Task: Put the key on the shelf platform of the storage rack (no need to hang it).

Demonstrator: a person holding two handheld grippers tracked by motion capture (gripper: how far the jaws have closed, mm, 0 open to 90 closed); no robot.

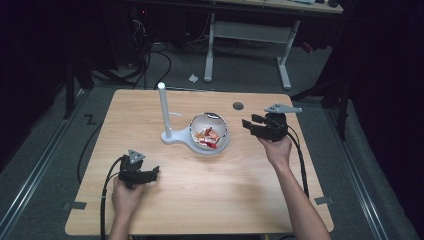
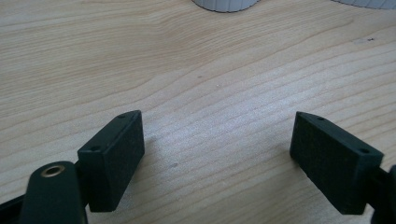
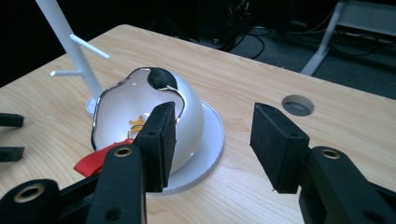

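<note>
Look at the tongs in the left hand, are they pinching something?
No, the left tongs stand wide open over the bare wooden table, with nothing between their two black pads.

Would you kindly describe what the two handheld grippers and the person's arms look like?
Both grippers, left and right, are black with two flat rectangular jaws. Each carries a grey three-cornered plate on top and trails a black cable. Brass-coloured screw inserts show near the jaws. The forearms are bare, with no sleeves visible.

White bowl (image 1: 210,131) with wavy metallic rim, on round white stand base (image 1: 192,141) at table centre, holding red and orange pieces (image 1: 209,136), upright white post (image 1: 163,110) just beside
</note>
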